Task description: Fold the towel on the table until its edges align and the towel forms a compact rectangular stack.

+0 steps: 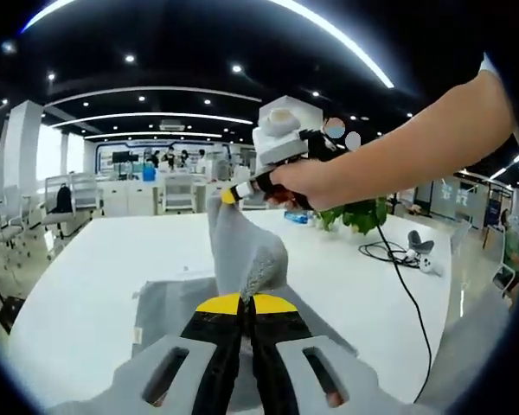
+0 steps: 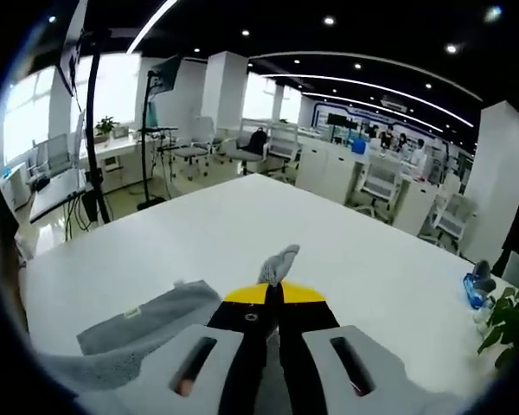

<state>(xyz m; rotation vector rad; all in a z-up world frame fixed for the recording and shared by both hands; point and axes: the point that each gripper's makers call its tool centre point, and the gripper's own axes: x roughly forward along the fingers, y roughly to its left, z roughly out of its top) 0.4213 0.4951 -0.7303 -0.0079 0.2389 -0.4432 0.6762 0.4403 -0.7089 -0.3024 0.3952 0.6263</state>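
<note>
Towel hanging taut above bench: you are pinching one corner in each hand-held gripper, left and right, lifting edge for folding over.

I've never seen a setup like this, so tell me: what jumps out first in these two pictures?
First, the grey towel pulled up off the white table, pinched at the near end by the left gripper and at the far corner by the right gripper in a person's hand. In the right gripper view, yellow-tipped jaws clamp a towel corner, the rest lying lower left. Behind, a bright open office.
</note>
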